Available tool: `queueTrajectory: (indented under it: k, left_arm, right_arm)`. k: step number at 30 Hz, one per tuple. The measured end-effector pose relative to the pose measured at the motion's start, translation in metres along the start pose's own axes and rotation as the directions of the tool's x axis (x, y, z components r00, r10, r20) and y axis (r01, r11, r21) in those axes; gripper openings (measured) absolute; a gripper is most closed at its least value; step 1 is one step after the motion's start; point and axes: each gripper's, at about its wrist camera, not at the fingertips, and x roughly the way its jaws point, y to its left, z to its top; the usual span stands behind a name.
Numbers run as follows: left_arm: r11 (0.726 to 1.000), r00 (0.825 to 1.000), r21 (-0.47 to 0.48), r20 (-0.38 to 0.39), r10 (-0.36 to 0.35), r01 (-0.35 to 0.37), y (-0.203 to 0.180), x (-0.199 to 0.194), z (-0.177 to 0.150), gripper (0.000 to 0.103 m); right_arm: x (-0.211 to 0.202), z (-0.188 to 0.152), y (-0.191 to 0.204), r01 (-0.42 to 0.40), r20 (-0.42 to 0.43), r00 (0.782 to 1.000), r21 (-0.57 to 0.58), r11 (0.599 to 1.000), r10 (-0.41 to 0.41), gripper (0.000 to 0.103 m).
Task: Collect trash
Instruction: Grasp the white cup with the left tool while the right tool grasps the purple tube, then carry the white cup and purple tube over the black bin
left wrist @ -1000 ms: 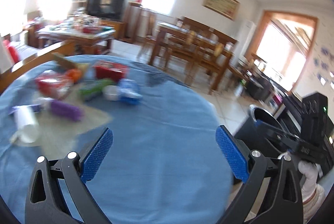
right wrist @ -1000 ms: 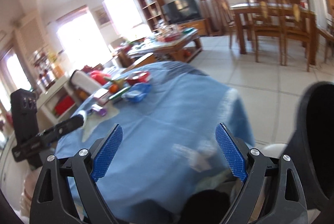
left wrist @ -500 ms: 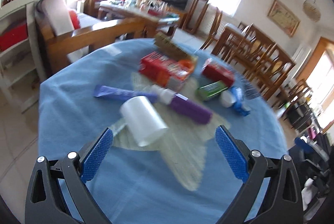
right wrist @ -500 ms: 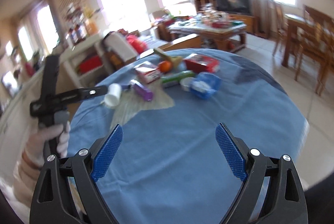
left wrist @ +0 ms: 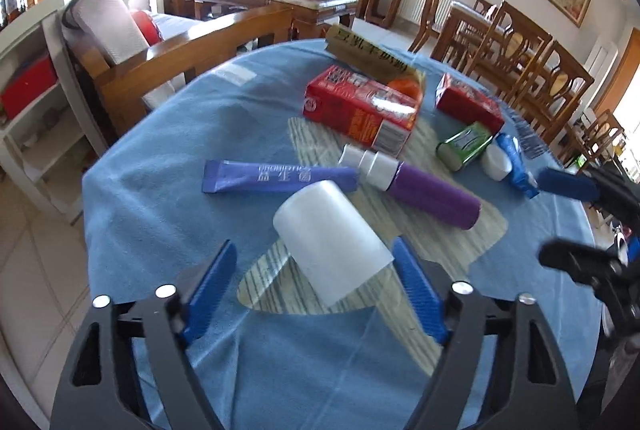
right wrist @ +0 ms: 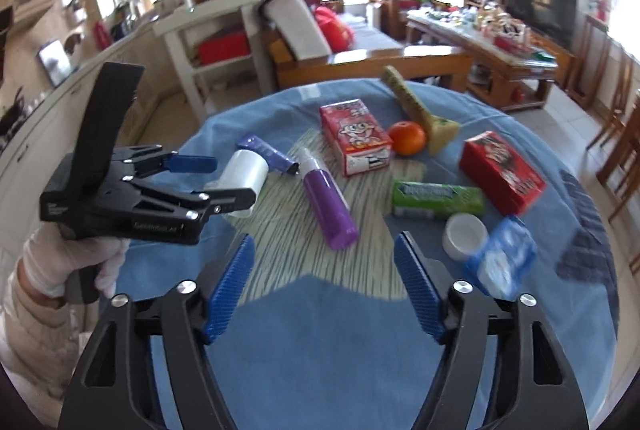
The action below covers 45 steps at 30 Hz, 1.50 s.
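A white plastic cup point(left wrist: 332, 240) is seen lying on its side in the lower middle of the left view, between the spread fingers of the left gripper point(left wrist: 316, 290). Its open mouth points toward the camera and its long way runs up-left. It looks light and easily squashed, so its round sides should be squeezed gently. The right gripper point(right wrist: 324, 286) is spread too, holding nothing

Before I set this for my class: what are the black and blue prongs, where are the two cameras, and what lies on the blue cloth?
No robot here: a person holds a two-fingered tool in each hand, with a camera on each looking along its blue pads. The left tool is open around a white cup lying on its side, not gripping it. The right tool is open and empty. On the blue tablecloth lie a purple bottle, a green pack, two red boxes and an orange.
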Motion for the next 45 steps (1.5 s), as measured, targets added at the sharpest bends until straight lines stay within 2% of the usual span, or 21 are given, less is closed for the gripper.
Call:
queueTrajectory:
  k: [2, 3, 5, 8, 12, 14, 15, 17, 24, 27, 33, 40, 45]
  left_arm:
    - [1.0, 1.0, -0.01, 0.0, -0.029, 0.029, 0.004, -0.001, 0.0, 0.069]
    - [1.0, 1.0, -0.003, 0.004, -0.021, 0.021, 0.005, -0.002, 0.0, 0.068]
    - [1.0, 1.0, 0.002, 0.001, -0.028, 0.028, 0.008, -0.002, 0.001, 0.058]
    - [0.998, 0.998, 0.018, -0.009, -0.058, 0.059, 0.012, -0.003, 0.0, 0.054]
    - [0.997, 0.998, 0.056, -0.035, -0.049, 0.051, 0.01, -0.004, 0.0, 0.047]
    - [0.996, 0.998, 0.064, -0.041, -0.057, 0.059, 0.012, -0.005, -0.001, 0.042]
    - [0.996, 0.997, 0.065, -0.043, -0.063, 0.066, 0.015, -0.006, -0.001, 0.041]
    - [0.994, 0.996, 0.073, -0.044, -0.073, 0.076, 0.018, -0.008, -0.002, 0.04]
    - [0.989, 0.994, 0.098, 0.015, -0.111, 0.109, 0.03, -0.017, -0.01, 0.04]
    - [0.985, 0.985, 0.091, 0.085, -0.152, 0.144, 0.031, -0.032, -0.015, 0.04]
    - [0.979, 0.965, 0.124, 0.183, -0.185, 0.164, 0.014, -0.066, -0.022, 0.04]
    - [0.958, 0.922, 0.184, 0.28, -0.266, 0.221, -0.035, -0.103, -0.032, 0.04]
    - [0.927, 0.896, 0.26, 0.286, -0.341, 0.27, -0.081, -0.12, -0.038, 0.04]
  right_arm:
    - [0.012, 0.005, -0.002, -0.016, -0.016, 1.0, -0.006, 1.0, 0.015, 0.067]
    - [0.02, 0.008, -0.002, -0.024, -0.029, 0.999, -0.008, 1.0, 0.024, 0.065]
    - [0.03, 0.012, -0.005, -0.029, -0.048, 0.998, -0.013, 1.0, 0.028, 0.061]
    - [0.044, 0.018, -0.004, -0.044, -0.074, 0.996, -0.018, 0.999, 0.042, 0.06]
    - [0.058, 0.022, -0.002, -0.043, -0.105, 0.994, -0.026, 0.999, 0.041, 0.055]
    - [0.066, 0.025, -0.002, -0.036, -0.128, 0.991, -0.021, 0.999, 0.033, 0.048]
    - [0.07, 0.026, -0.002, -0.037, -0.137, 0.99, -0.018, 0.999, 0.034, 0.045]
    - [0.073, 0.027, -0.002, -0.017, -0.138, 0.99, -0.021, 1.0, 0.014, 0.03]
    - [0.065, 0.018, 0.0, -0.041, -0.122, 0.992, 0.044, 0.998, 0.046, 0.026]
    - [0.046, 0.008, 0.001, -0.07, -0.07, 0.995, 0.099, 0.993, 0.077, 0.026]
    - [-0.007, -0.019, 0.002, -0.123, 0.061, 0.992, 0.198, 0.972, 0.113, 0.026]
    - [-0.085, -0.06, 0.006, -0.114, 0.203, 0.977, 0.273, 0.955, 0.059, 0.026]
    - [-0.147, -0.092, -0.003, -0.081, 0.275, 0.961, 0.314, 0.946, -0.009, 0.026]
